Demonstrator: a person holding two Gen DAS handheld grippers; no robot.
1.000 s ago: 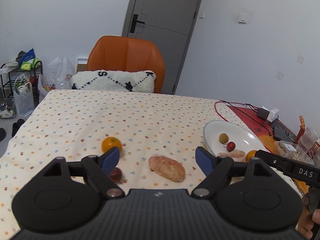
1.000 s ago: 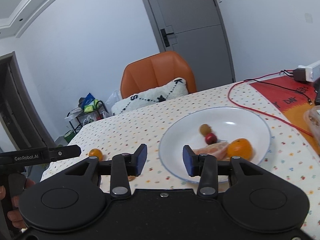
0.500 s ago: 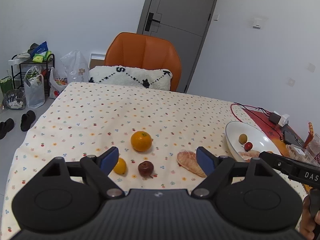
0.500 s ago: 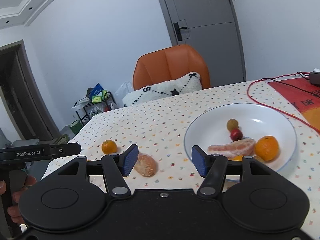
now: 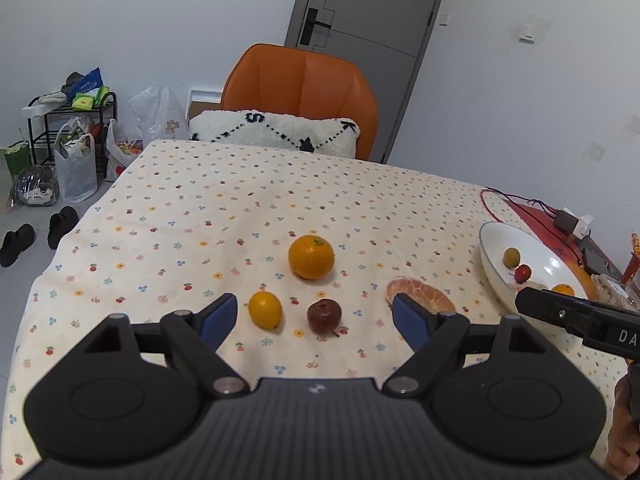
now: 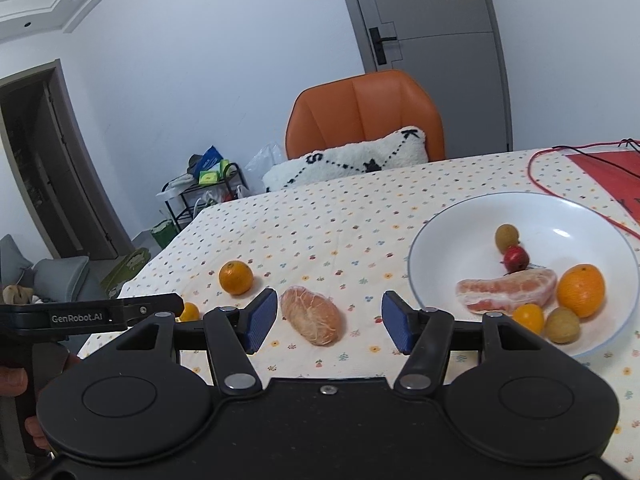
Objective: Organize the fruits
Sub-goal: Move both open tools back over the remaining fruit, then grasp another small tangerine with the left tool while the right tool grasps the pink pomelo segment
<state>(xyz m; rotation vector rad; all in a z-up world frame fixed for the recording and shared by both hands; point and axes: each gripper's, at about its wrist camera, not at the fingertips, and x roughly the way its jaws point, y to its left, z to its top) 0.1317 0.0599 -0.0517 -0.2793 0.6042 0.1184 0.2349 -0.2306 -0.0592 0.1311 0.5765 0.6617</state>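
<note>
On the dotted tablecloth lie an orange point(image 5: 311, 256), a small yellow fruit point(image 5: 265, 309), a dark red fruit point(image 5: 324, 315) and a peeled citrus piece point(image 5: 420, 295). My left gripper point(image 5: 316, 320) hangs open above the near fruits, with nothing between its fingers. In the right wrist view the peeled piece point(image 6: 312, 314) lies between the blue pads of my open right gripper point(image 6: 329, 322), untouched. The orange point(image 6: 235, 277) sits further left. The white plate point(image 6: 448, 236) at right holds a peeled segment point(image 6: 506, 290), an orange point(image 6: 581, 290), a red fruit point(image 6: 516, 258) and several small fruits.
An orange chair point(image 5: 300, 92) with a white cushion point(image 5: 272, 132) stands at the table's far edge. A red cable point(image 6: 560, 188) and red mat point(image 6: 612, 172) lie beyond the plate. A shelf with bags point(image 5: 68, 148) stands on the floor at left.
Both grippers have drawn back and swung left, so more loose fruits show. The right gripper's jaws have widened and now frame the peeled citrus piece.
</note>
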